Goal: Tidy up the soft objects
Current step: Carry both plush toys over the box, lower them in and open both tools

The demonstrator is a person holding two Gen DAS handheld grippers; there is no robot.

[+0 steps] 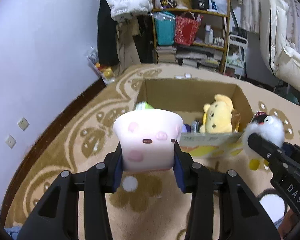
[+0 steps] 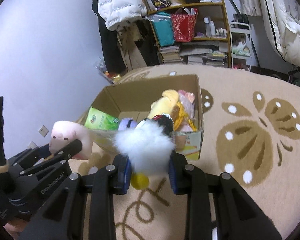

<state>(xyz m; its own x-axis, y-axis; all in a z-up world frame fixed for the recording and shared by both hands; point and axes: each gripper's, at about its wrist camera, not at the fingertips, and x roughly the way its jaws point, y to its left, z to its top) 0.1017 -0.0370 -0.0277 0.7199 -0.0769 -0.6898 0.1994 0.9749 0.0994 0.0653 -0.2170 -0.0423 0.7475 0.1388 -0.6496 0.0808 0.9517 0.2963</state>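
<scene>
Pink-blotched squashy plush (image 1: 148,140) clamped in left gripper (image 1: 148,156) — right gripper (image 2: 150,170) clamps fluffy penguin (image 2: 148,146).

hidden: box (image 1: 190,98) floor at 12 o'clock behind pink plush (image 1: 148,140) | cut off: coat (image 1: 286,46) at 3 o'clock

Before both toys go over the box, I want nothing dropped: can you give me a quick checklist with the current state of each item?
1. Left claw shut on pink plush: ok.
2. Right claw shut on white fluffy penguin: ok.
3. Cardboard box open on top: ok.
4. Free room inside beside the yellow plush: ok, bare floor shows.
5. Claws apart from each other: ok.
6. Grip firmness on the fluffy fur: cannot tell.
</scene>
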